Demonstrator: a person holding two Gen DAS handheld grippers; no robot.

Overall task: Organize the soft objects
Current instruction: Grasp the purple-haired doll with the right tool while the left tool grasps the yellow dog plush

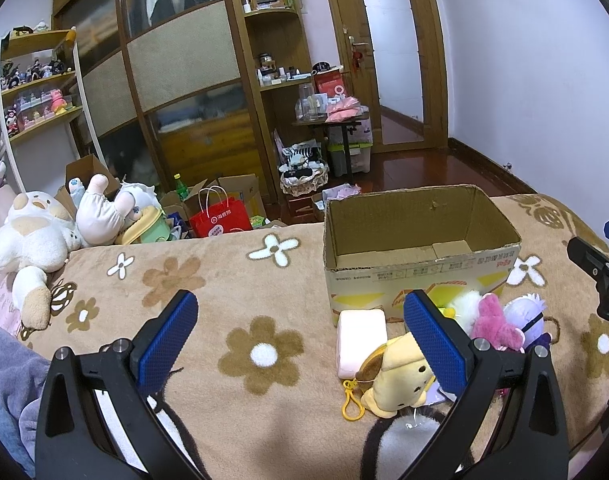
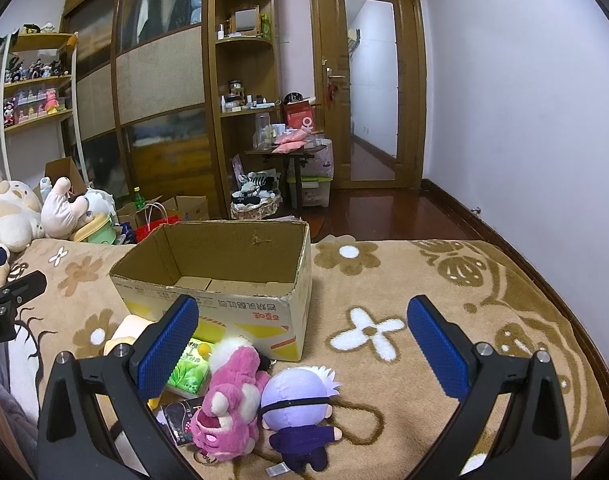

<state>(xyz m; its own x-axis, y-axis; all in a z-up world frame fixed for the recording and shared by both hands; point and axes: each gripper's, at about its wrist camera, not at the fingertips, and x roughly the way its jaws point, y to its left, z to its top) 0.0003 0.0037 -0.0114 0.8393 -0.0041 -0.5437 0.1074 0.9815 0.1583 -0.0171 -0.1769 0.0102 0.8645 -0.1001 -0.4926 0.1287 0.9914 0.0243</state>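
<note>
Resting on the bed's brown flowered blanket (image 2: 404,280), an open cardboard box (image 2: 224,272) stands upright with its inside bare. Left hand-held gripper (image 1: 300,332): released, blue pads spread wide, nothing between them, hovering over the blanket. Right hand-held gripper (image 2: 302,336): likewise released and holding nothing. Soft objects lie in a cluster on the blanket just before the box's near wall: a pink plush bear (image 2: 228,408) touching a purple-clad plush doll with white hair (image 2: 300,412), a yellow plush dog keychain (image 1: 396,376), and a pale pink-and-white block (image 1: 360,336) touching the box front. A green tissue pack (image 2: 188,372) lies beside the bear. At the bed's far left edge, large white and cream plush toys (image 1: 28,236) are piled, well apart from the box.
</note>
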